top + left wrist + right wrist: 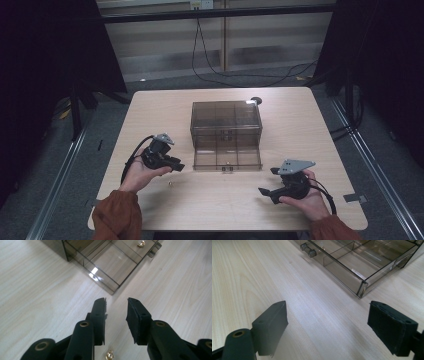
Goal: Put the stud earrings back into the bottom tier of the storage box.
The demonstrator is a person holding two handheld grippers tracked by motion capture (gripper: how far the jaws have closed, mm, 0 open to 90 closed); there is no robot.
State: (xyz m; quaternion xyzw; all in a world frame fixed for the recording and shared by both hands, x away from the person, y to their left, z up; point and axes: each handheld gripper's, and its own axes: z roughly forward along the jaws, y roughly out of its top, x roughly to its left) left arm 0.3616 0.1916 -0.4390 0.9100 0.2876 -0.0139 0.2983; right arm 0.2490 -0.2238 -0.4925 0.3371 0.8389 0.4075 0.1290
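A smoky see-through box (226,117) stands mid-table with its divided drawer (227,156) pulled out toward me. My left gripper (177,166) hovers just left of the drawer's front corner, open a little with nothing between its jaws (116,301). Below those jaws a small gold piece (109,355) lies on the wood (170,184). Another gold piece (141,243) sits in a drawer compartment (110,260). My right gripper (266,181) rests at the front right, wide open and empty (328,306), facing the drawer's corner (362,265) and its two knobs (308,250).
The pale wooden table (310,135) ends close behind the box, where a small black round object (256,100) sits at the back edge. Cables run over the floor beyond. Metal rails flank both sides of the table.
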